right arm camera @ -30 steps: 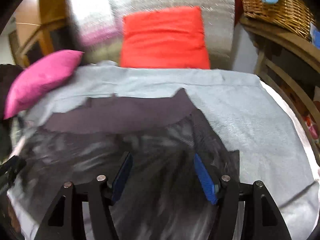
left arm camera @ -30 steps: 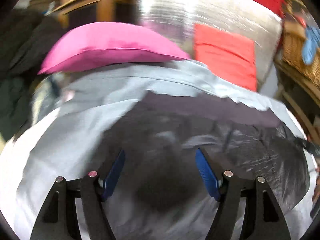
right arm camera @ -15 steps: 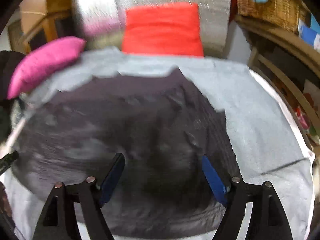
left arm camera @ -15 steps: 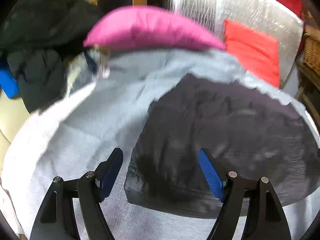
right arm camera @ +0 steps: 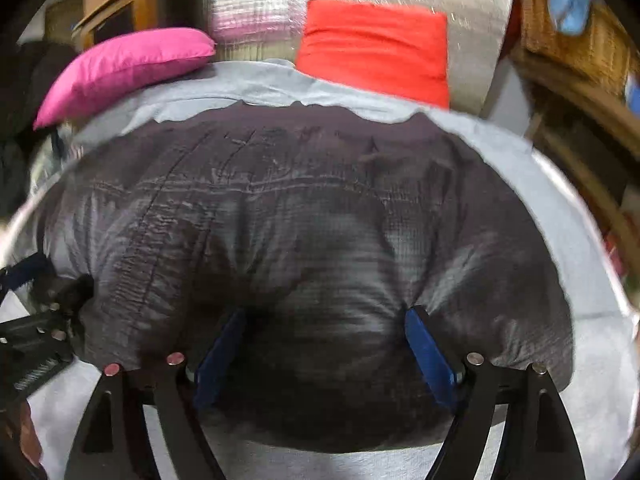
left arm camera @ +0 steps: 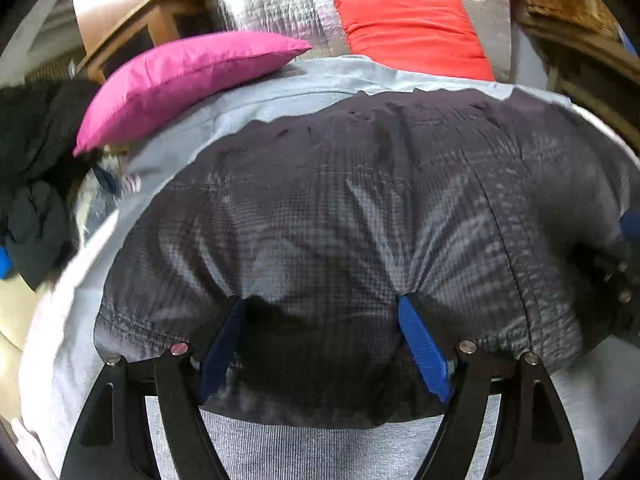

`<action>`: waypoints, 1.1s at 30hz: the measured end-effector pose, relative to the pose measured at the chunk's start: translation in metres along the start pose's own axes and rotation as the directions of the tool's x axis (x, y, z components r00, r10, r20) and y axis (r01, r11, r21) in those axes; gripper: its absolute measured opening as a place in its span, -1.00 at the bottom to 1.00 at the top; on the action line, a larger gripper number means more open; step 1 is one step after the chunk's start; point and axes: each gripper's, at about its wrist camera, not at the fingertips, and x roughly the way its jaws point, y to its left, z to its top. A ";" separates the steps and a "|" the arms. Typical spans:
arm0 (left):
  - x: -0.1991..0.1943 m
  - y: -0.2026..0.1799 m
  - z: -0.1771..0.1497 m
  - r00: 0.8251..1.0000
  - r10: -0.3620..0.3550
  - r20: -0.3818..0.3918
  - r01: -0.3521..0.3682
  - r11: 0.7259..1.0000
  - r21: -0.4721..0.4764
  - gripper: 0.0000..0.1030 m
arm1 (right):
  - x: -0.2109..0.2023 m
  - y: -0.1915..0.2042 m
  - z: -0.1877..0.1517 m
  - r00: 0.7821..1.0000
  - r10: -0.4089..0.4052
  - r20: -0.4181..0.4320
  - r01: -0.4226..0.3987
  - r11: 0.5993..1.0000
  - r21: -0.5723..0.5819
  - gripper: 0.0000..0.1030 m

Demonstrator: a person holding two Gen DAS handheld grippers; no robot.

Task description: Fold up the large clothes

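Both tools have been lowered onto the dark padded garment; the left tool and right tool, spread apart and unclamped, are pressed in, seemingly to flatten it.

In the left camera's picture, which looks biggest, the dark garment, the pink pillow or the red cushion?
1. Dark garment, by far the largest, though it is also nearest the camera.
2. Pink pillow.
3. Red cushion, about the pillow's size but farther off, so this order is unsure.
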 end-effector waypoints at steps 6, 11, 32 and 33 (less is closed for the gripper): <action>-0.031 0.033 0.010 0.998 -0.060 0.013 0.061 0.995 -0.080 0.54 | -0.017 -0.007 0.003 1.000 0.029 -0.002 -0.029 0.997 0.066 0.66; -0.038 0.078 -0.005 0.999 0.020 0.050 -0.010 0.983 -0.184 0.54 | -0.052 -0.048 -0.002 0.996 0.010 0.094 -0.025 0.987 0.157 0.66; -0.041 0.190 -0.084 0.961 -0.271 0.051 0.220 0.641 -0.735 0.59 | -0.051 -0.139 -0.074 0.922 0.378 0.081 -0.351 0.732 0.584 0.85; -0.034 0.189 -0.088 0.951 -0.305 0.048 0.231 0.602 -0.764 0.59 | -0.044 -0.142 -0.079 0.903 0.420 0.093 -0.378 0.671 0.638 0.85</action>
